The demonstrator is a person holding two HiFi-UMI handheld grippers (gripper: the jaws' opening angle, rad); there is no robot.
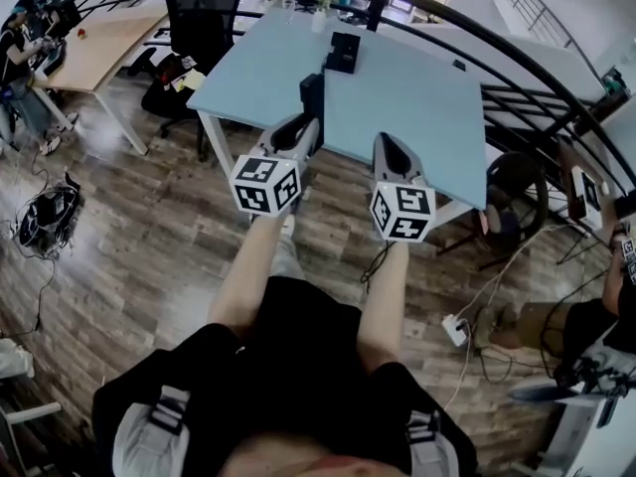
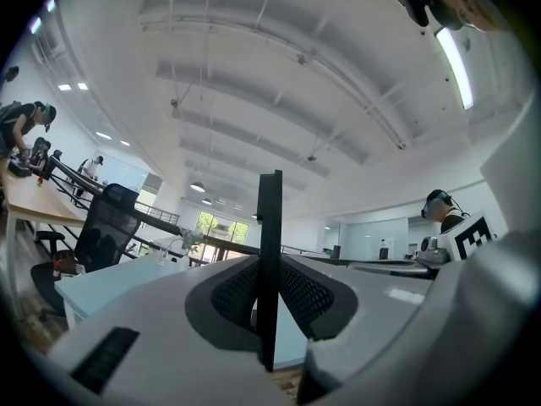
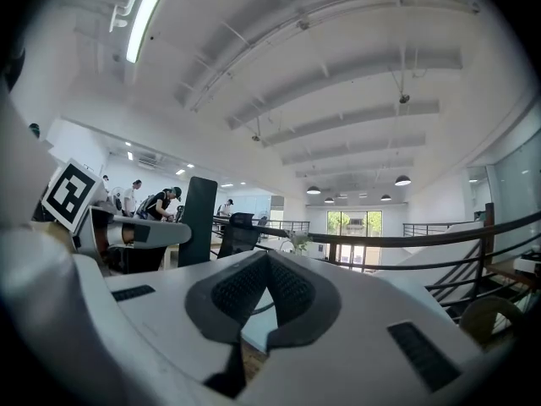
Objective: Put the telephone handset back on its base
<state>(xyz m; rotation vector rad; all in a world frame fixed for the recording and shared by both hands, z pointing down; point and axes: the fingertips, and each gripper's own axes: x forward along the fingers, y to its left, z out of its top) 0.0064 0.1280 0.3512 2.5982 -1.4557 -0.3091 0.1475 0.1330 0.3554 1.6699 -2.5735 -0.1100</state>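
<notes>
My left gripper [image 1: 304, 132] clamps the black handset [image 2: 270, 227] upright, mid-frame; my right gripper [image 3: 265, 260] has its jaws together, holding nothing.

Your handset [image 1: 312, 93] is black, same as the base [image 1: 344, 52] on the pale blue surface [image 1: 427, 107]. Left gripper [image 1: 308, 127] and right gripper [image 1: 388, 143] have white-grey shells. Their pads [image 2: 232, 293] are dark grey with a dotted mesh. Each cube [image 1: 265, 184] is white with black square markers. Floor [image 1: 149, 237] is grey-brown wood grain. Chair [image 1: 204, 13] is black, and the other surface [image 1: 94, 53] is light wood. Your shirt [image 1: 298, 346] is black, straps [image 1: 169, 410] grey.
</notes>
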